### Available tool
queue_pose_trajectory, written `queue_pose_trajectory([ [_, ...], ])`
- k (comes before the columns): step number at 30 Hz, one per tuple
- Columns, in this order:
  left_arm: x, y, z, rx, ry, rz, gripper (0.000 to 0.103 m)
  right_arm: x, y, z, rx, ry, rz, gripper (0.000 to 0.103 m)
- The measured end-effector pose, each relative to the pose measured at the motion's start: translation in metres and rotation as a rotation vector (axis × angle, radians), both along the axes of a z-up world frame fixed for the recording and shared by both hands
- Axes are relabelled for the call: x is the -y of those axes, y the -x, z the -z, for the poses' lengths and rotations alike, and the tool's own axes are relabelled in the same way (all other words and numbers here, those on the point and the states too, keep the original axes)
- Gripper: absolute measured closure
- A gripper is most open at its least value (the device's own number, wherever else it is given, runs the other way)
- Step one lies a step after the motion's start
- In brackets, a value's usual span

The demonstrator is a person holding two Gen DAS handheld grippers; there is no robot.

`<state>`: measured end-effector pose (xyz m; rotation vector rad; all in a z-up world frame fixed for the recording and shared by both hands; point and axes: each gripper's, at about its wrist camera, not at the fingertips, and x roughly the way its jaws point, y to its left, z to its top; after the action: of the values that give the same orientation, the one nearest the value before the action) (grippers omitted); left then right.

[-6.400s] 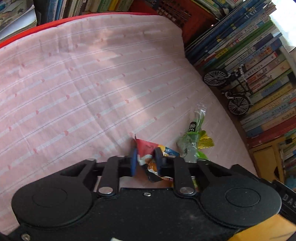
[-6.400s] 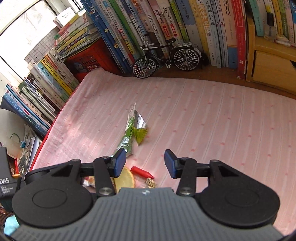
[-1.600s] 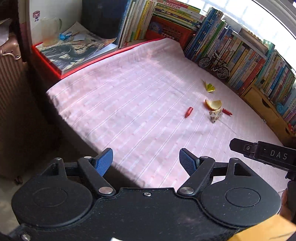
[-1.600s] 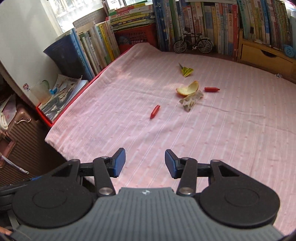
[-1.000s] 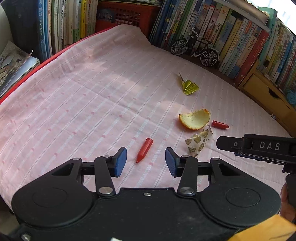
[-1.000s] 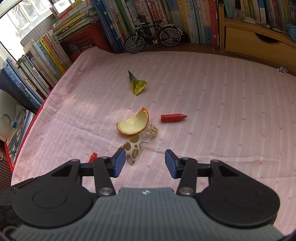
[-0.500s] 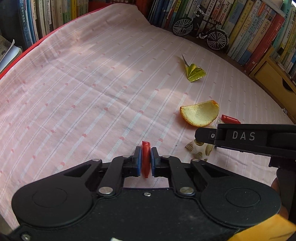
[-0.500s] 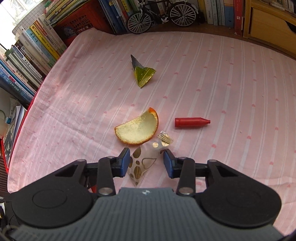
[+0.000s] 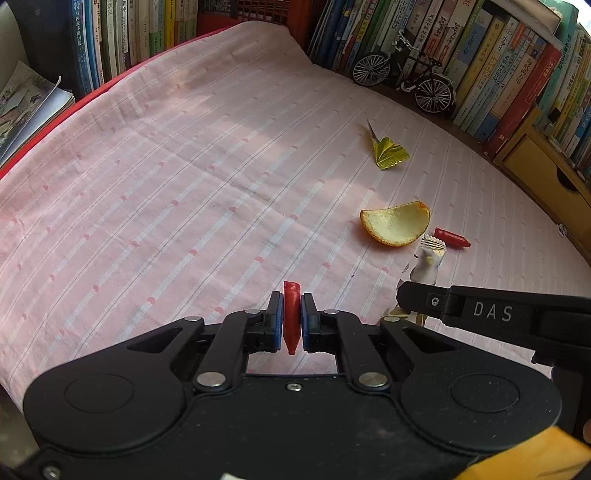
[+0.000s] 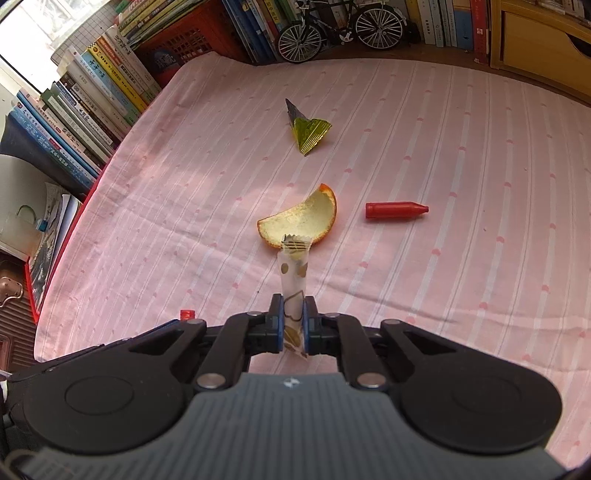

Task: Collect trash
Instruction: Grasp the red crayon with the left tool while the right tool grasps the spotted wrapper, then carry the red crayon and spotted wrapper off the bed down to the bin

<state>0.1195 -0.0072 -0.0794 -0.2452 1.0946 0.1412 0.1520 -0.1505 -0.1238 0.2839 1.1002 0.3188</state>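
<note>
My left gripper (image 9: 291, 314) is shut on a short red crayon (image 9: 291, 314) that stands between its blue pads, just over the pink striped cloth (image 9: 184, 184). My right gripper (image 10: 293, 321) has its jaws closing, and their pads press on a white wrapper with gold spots (image 10: 293, 277), whose crimped end lies against an orange peel (image 10: 299, 221). In the left wrist view the same wrapper (image 9: 426, 264) and peel (image 9: 397, 223) lie to the right. A second red crayon (image 10: 395, 211) and a green-gold folded wrapper (image 10: 308, 133) lie loose farther off.
Rows of books (image 10: 92, 96) line the left and far edges of the cloth. A model bicycle (image 10: 340, 26) stands at the far edge, with a wooden drawer unit (image 10: 546, 40) to its right. The right gripper's black body (image 9: 498, 314) crosses the left wrist view.
Both grippers came down onto the cloth and shut: the left on the near red crayon, the right on the spotted wrapper, which now stands pinched upright between its pads.
</note>
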Motion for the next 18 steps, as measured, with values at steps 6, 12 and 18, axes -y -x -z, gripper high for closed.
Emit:
queue_pose_trajectory([
  [6, -0.007, 0.029, -0.018, 0.04, 0.016, 0.006, 0.094, -0.003, 0.032, -0.017, 0.022, 0.005, -0.003, 0.091],
  [12, -0.022, 0.079, -0.034, 0.068, 0.035, 0.008, 0.094, -0.017, 0.075, -0.027, 0.034, 0.013, 0.001, 0.092],
  [18, -0.048, 0.144, -0.044, 0.066, 0.044, -0.011, 0.094, -0.039, 0.126, -0.033, 0.031, 0.018, 0.001, 0.092],
])
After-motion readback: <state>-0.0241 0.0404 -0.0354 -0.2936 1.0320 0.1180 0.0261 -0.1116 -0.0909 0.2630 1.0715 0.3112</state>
